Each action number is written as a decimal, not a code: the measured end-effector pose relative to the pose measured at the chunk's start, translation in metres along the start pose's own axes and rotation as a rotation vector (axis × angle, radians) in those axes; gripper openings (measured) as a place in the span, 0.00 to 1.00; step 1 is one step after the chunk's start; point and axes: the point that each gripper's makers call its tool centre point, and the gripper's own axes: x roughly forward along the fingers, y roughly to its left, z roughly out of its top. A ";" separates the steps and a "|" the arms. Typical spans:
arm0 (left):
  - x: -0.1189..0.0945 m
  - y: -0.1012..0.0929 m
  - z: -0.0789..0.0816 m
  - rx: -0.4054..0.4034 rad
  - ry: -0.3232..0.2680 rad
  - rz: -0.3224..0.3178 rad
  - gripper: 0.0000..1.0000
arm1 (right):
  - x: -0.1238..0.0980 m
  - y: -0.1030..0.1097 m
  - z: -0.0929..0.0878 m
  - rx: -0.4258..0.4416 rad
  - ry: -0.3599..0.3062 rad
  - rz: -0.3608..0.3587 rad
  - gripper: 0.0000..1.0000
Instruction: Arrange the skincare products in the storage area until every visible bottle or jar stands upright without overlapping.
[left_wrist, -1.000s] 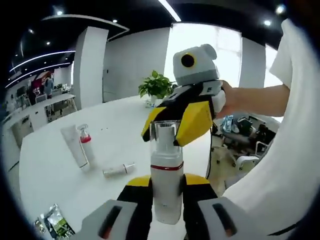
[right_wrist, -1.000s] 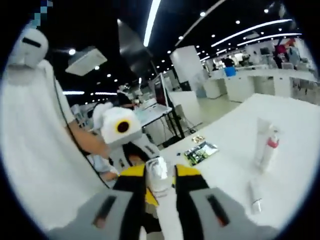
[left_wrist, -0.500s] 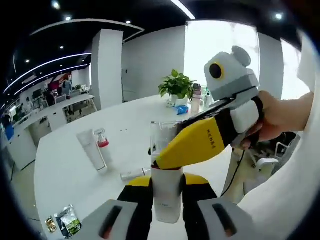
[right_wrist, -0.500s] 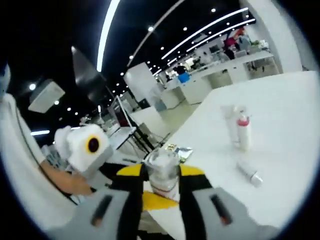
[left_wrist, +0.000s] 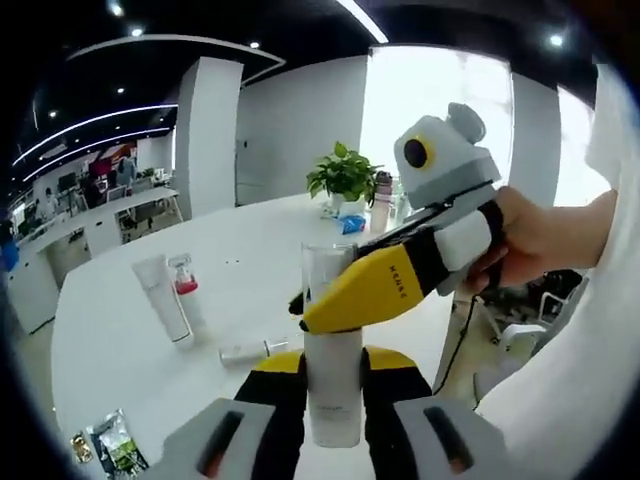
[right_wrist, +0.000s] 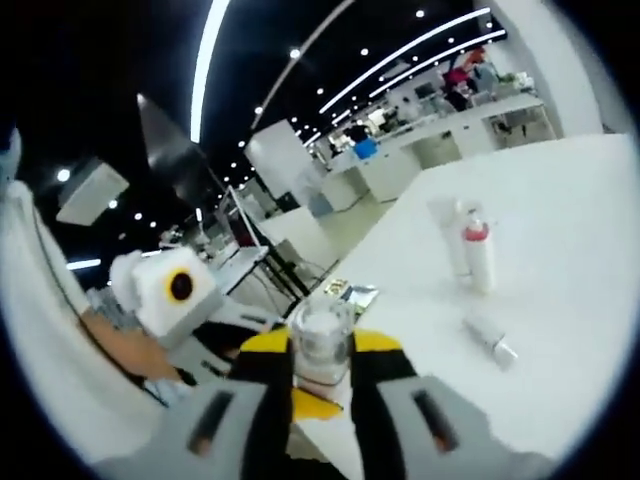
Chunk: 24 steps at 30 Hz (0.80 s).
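Between L gripper (left_wrist: 333, 385) jaws, pump bottle (left_wrist: 333, 385) held upright above table (left_wrist: 250, 250); R gripper (left_wrist: 350, 300) pinches its clear cap (right_wrist: 321, 335). Keep L grip firm, ease cap straight, no tilt. Bottle: white body, see-thru cap. Beyond: tube (left_wrist: 160, 310), red-capped bottle (left_wrist: 186, 292) standing; small vial (left_wrist: 245, 351) lying.

White table (left_wrist: 250, 250): tube (left_wrist: 160, 300), red-capped bottle (left_wrist: 187, 290) (upright), small vial (left_wrist: 245, 351) lying, packets (left_wrist: 110, 450).

Smooth matt white round table (left_wrist: 120, 330). White plastic bottle with clear glossy cap (left_wrist: 333, 340), satin finish. Yellow-and-black left gripper (left_wrist: 333, 400) and right gripper (right_wrist: 320, 375): glossy moulded plastic. Crinkled shiny foil sachet (left_wrist: 110, 445). Matt white plastic tube (left_wrist: 160, 295). Person's white cloth sleeve (left_wrist: 570, 350).
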 end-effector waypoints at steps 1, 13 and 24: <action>0.001 -0.003 0.001 -0.002 -0.002 -0.043 0.20 | -0.001 0.001 0.000 -0.027 0.009 0.009 0.18; 0.000 -0.021 0.003 -0.098 -0.016 -0.347 0.25 | -0.015 0.017 0.003 -0.200 0.081 0.231 0.18; -0.011 -0.030 0.011 -0.062 -0.050 -0.492 0.31 | -0.014 0.035 0.017 -0.235 0.067 0.387 0.18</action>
